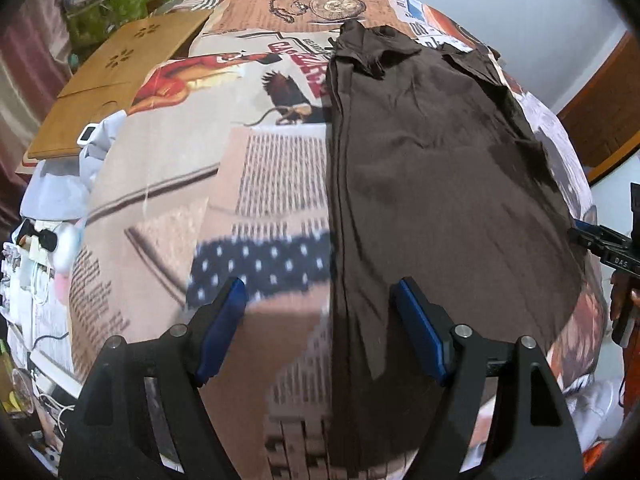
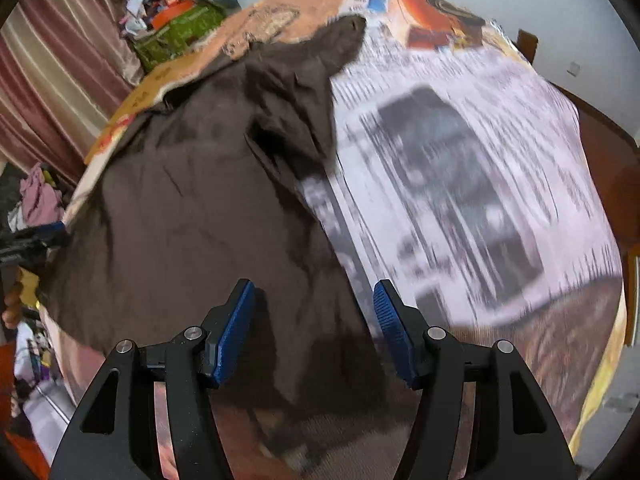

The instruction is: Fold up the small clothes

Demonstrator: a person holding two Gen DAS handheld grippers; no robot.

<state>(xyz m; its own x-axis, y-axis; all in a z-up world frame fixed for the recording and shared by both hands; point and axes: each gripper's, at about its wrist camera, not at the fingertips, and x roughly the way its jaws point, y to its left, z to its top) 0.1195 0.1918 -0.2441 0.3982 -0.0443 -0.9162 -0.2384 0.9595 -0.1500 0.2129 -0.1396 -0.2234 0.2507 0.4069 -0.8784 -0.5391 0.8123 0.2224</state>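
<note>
A dark brown garment (image 1: 432, 168) lies spread on a newspaper-print cloth (image 1: 256, 184), its left side folded into a straight edge. My left gripper (image 1: 320, 292) is open above that folded edge near the hem, holding nothing. In the right wrist view the same brown garment (image 2: 192, 208) fills the left half, with a rumpled collar or sleeve part at the far end. My right gripper (image 2: 314, 296) is open above the garment's right edge, holding nothing. The right gripper also shows at the right edge of the left wrist view (image 1: 604, 244).
A wooden board (image 1: 112, 84) lies at the far left of the surface. Clutter and cables (image 1: 36, 264) sit along the left side. A green box (image 2: 180, 28) and curtains (image 2: 52, 92) stand behind. A wooden door frame (image 1: 600, 108) is at right.
</note>
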